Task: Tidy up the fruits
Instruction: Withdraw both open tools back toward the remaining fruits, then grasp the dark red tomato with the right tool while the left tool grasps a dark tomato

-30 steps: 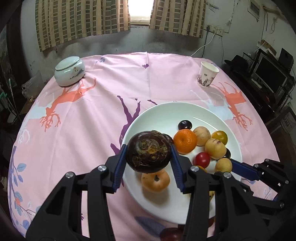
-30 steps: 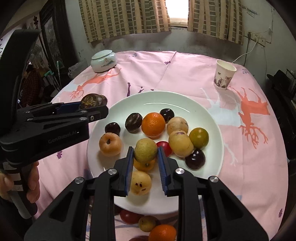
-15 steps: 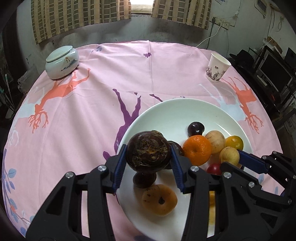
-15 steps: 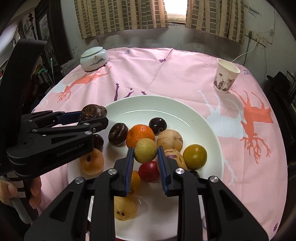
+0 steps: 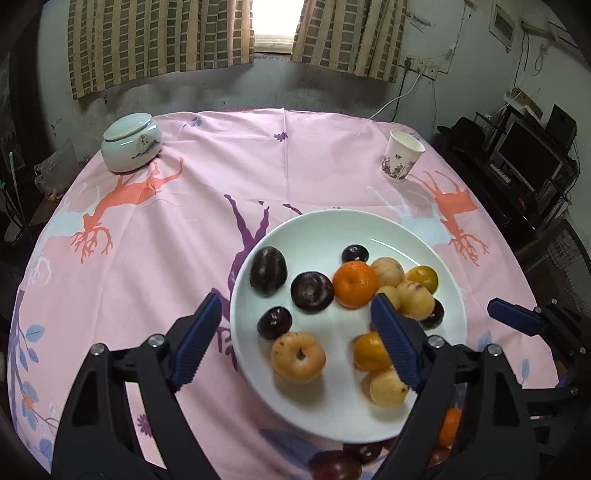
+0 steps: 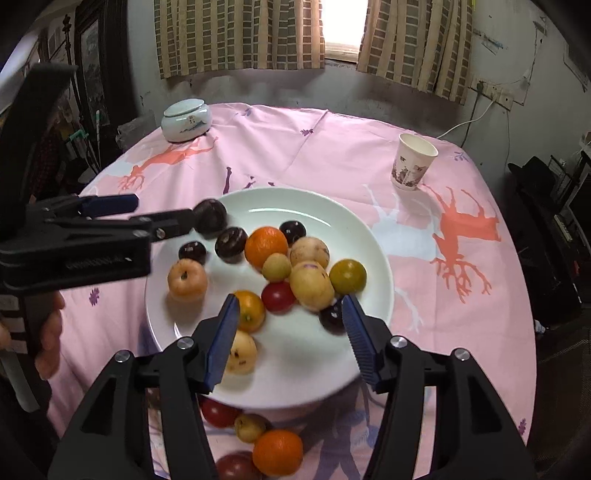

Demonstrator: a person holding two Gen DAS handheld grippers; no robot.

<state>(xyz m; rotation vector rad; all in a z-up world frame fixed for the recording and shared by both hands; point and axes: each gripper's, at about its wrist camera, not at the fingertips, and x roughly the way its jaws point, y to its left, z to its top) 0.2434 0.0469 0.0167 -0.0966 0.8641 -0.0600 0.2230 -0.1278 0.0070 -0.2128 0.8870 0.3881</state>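
No legible text anywhere.

**Round table under a pink printed cloth**

A round table draped in a pink tablecloth (image 5: 192, 206) is carrying a wide white ceramic plate (image 5: 321, 229), a pale lidded ceramic jar (image 5: 131, 147), a patterned paper cup (image 5: 403, 155) and several loose fruits (image 6: 277, 452) lying by the near edge.

Your window (image 5: 279, 33) at twelve o'clock glares white; the room stays dim. Fisheye bending darkens the edges, and fruit (image 6: 277, 296) shows slight motion blur.
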